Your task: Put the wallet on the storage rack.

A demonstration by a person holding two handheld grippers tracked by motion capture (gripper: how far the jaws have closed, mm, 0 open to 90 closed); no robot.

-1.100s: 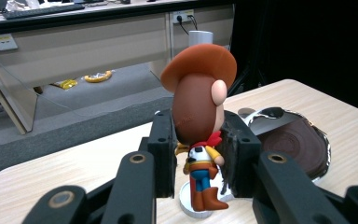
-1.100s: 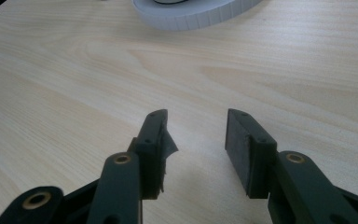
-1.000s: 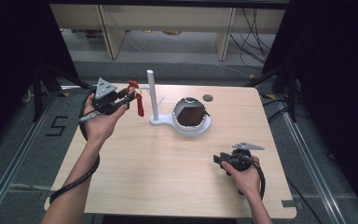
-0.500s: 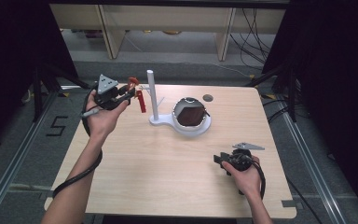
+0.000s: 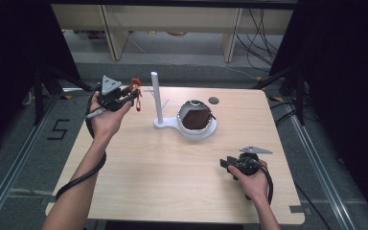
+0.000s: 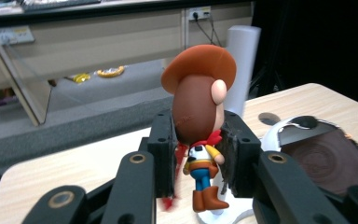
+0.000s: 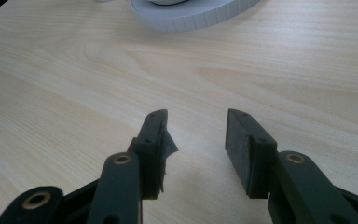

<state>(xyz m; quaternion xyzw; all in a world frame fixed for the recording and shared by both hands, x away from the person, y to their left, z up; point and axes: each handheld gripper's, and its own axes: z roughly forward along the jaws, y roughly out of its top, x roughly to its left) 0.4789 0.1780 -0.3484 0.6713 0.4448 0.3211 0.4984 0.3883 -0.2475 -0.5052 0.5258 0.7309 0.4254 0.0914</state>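
The tabletop (image 5: 172, 163) holds a white stand (image 5: 186, 125) with a tall post and a dark round dish. Your right tool (image 7: 195, 140) rests low near you, jaws apart. Your left tool (image 6: 196, 154) is clamped on a little cowboy toy (image 6: 200, 130), up beside the post.

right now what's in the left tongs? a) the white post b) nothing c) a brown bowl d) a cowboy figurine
d: in the left gripper view the left tongs are shut on a cowboy figurine with a brown hat, held above the table.
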